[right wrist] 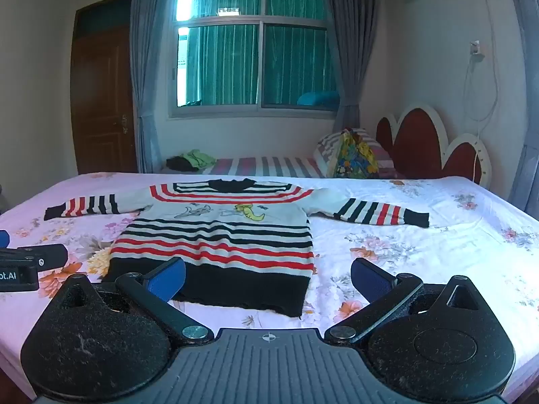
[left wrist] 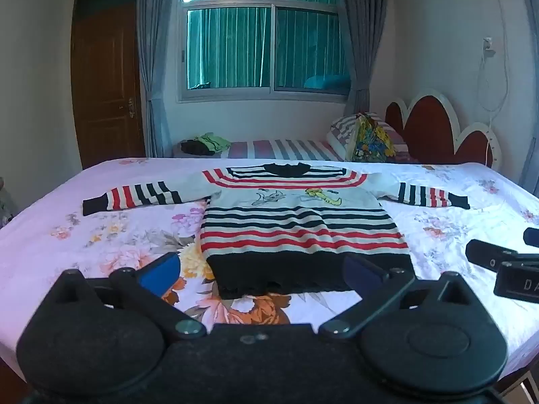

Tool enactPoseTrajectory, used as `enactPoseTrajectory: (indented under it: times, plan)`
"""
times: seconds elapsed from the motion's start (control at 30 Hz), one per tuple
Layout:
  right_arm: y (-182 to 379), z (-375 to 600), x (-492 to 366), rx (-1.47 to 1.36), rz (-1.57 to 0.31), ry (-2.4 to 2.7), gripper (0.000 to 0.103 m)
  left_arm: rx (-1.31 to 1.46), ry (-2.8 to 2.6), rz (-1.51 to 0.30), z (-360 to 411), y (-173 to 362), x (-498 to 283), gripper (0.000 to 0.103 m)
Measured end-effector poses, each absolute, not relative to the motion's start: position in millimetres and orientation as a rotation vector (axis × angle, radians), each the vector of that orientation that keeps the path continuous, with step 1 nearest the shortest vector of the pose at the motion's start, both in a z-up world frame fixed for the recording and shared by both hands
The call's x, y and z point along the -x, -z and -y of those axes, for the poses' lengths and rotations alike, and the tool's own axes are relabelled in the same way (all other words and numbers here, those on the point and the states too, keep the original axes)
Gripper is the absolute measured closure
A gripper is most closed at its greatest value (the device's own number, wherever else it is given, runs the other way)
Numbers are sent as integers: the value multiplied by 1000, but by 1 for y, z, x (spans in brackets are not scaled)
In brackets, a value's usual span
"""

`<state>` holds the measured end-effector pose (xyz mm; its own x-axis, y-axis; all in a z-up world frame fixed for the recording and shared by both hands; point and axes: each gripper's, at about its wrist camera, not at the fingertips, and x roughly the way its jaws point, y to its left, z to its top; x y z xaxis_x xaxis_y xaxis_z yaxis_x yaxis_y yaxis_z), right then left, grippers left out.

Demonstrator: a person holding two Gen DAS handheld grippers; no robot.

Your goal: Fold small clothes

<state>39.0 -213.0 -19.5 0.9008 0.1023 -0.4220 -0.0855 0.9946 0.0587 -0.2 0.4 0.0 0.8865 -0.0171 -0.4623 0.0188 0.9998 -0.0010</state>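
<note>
across the middle of the frame the striped sweater lies flat on the floral bed sheet, both claws, left claw and right claw, spread and empty, so pinching each sleeve by its cuff should fold cleanly.

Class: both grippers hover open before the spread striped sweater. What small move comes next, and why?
Probably bring the left gripper to the sweater's left sleeve to fold it inward: the sweater lies flat, sleeves spread, and both grippers are empty.
</note>
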Motion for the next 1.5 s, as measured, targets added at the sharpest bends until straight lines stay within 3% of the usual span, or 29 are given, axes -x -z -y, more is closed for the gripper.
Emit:
enactPoseTrajectory:
  times: [1.5]
  plan:
    - [20,210,-43,-54,-434,-77,0,-23,34,-478,-4,3,-8,0]
